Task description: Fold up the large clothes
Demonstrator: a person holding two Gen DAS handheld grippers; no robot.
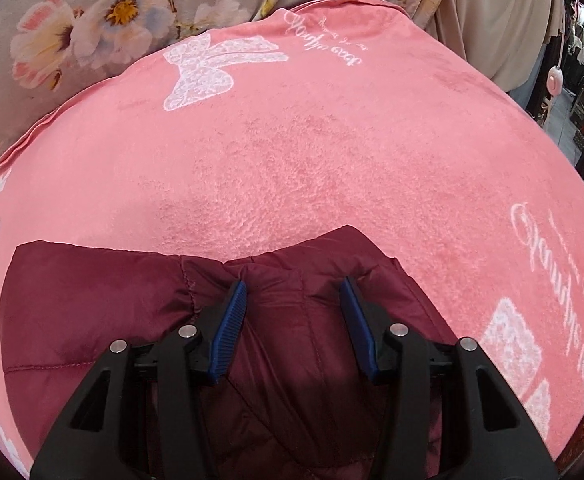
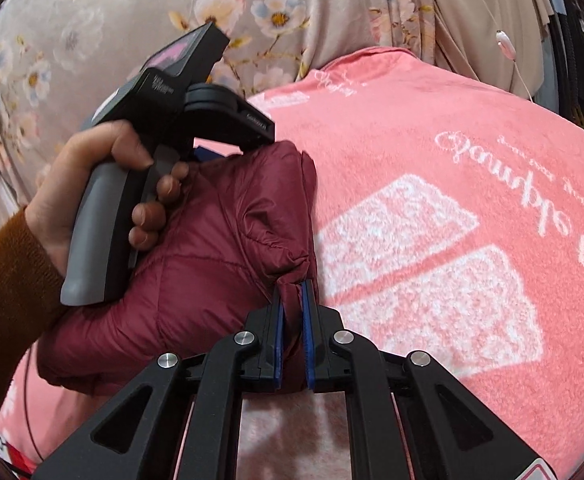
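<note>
Where the pink blanket (image 1: pixel 292 152) was spread over the work surface, printed with white script and a lace-like bow, the whole foreground was covered by it, and a floral fabric (image 1: pixel 92 12) was draped behind. On this blanket the maroon quilted jacket (image 2: pixel 220 248) was laid, bunched into a puffy mound near the front edge, with stitched channels and a smooth, slightly shiny shell.

From that look, the garment was judged to be light, soft and compressible, and likely slippery: a grip on the open quilted face would probably slide or gather only the outer shell. Seams, hems and rolled edges were judged the better holds, since the cloth is doubled and firmer there.

A left hand (image 2: pixel 92 184) in a brown sleeve (image 2: pixel 8 304) was seen around the handle of the left claw (image 1: pixel 294 292), which was poised over a fold of the jacket with its blue pads (image 1: pixel 234 320) standing apart, fabric lying between them but not pinched; released was the reading given.

The right claw (image 2: pixel 292 300) was clenched on a small gathered tuck at the jacket's right edge, the pads pressed nearly together on the cloth. Such a thin pinch was judged liable to slip under a hard pull.
</note>
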